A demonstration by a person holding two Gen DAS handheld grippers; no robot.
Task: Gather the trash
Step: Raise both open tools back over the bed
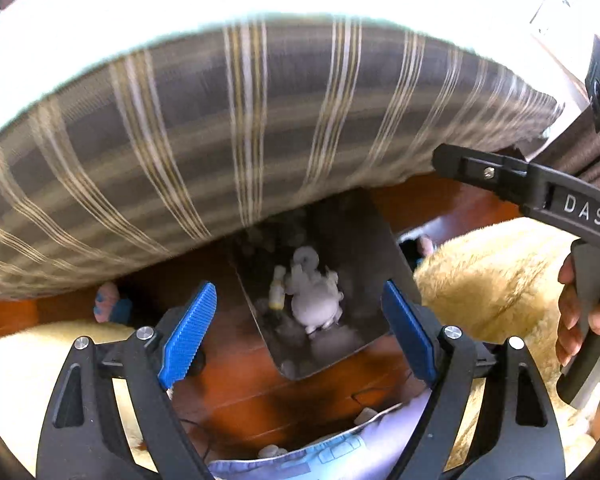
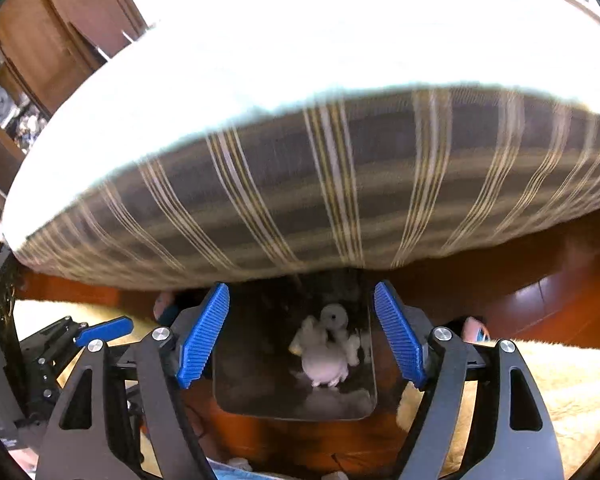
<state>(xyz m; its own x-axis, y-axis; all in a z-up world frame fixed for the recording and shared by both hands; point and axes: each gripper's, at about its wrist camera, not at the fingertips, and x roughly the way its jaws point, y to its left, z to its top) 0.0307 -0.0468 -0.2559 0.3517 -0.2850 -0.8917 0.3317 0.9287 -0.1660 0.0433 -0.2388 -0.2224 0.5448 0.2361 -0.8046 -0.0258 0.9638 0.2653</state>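
Note:
A dark metal trash bin (image 1: pixel 364 232) stands on the wooden floor at the foot of a bed. Inside it lies a crumpled white tissue wad (image 1: pixel 316 300) beside a small yellowish scrap (image 1: pixel 277 288). My left gripper (image 1: pixel 300 292) hovers above the bin mouth, open, blue pads wide apart with nothing between them. In the right wrist view the same bin (image 2: pixel 252 360) and tissue wad (image 2: pixel 326 356) sit below my right gripper (image 2: pixel 301 286), also open and empty. One black finger (image 1: pixel 480 172) of the right gripper reaches in from the right, and a hand (image 1: pixel 580 312) holds that gripper's handle.
The bed's striped grey skirt (image 1: pixel 260 120) overhangs the bin's far side. A fluffy cream rug (image 1: pixel 492 280) lies right of the bin. Toes in blue slippers (image 1: pixel 108 304) show on the floor. Small white scraps (image 1: pixel 366 416) lie near the person's pale blue clothing (image 1: pixel 320 456). A wooden cabinet (image 2: pixel 60 32) stands back left.

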